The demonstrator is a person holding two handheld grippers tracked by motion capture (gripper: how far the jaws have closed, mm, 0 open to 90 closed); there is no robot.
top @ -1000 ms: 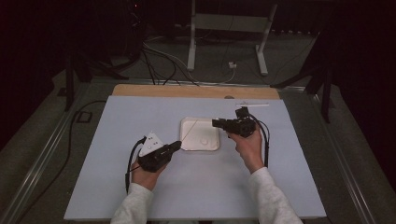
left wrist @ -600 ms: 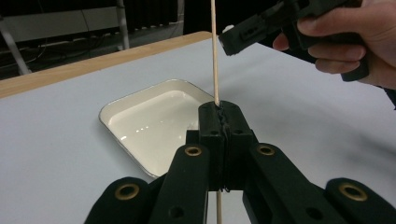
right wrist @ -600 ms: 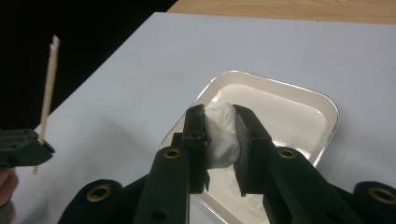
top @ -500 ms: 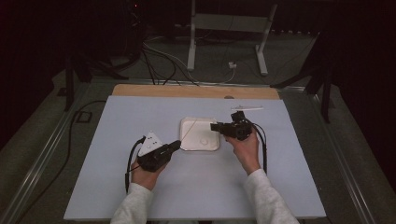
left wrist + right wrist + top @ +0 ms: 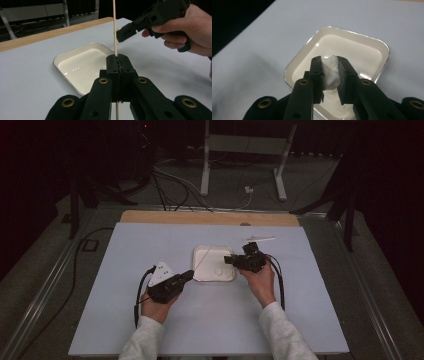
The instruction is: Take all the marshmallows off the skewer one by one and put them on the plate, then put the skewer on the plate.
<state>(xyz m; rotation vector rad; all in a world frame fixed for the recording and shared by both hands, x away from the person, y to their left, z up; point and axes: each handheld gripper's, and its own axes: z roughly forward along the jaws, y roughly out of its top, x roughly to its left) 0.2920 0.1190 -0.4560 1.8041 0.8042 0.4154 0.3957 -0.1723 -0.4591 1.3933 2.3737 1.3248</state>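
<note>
A white, shallow tray point(image 5: 202, 270) sits mid-table. My left gripper point(image 5: 189, 274) lies at the tray's near left corner, shut on a thin wooden skewer point(image 5: 114, 30) that rises out of its jaws point(image 5: 118, 62) and slants over the tray point(image 5: 58, 58). My right gripper point(image 5: 228, 260) hovers at the tray's right edge, pointing left. In its own view the right gripper point(image 5: 330, 62) is shut on a soft white lump point(image 5: 329, 73), just above the tray point(image 5: 384, 47). The left gripper view shows the right gripper point(image 5: 121, 36) close behind the skewer.
A small white piece point(image 5: 218, 271) lies in the tray's near right part. A thin white strip point(image 5: 258, 239) rests on the pale blue table point(image 5: 125, 250) behind the right hand. A wooden board point(image 5: 165, 217) runs along the far edge. Cables trail from both grippers.
My right gripper has sunk a little with the white lump, coming closer to the tray. The left gripper and its skewer have stayed still.
</note>
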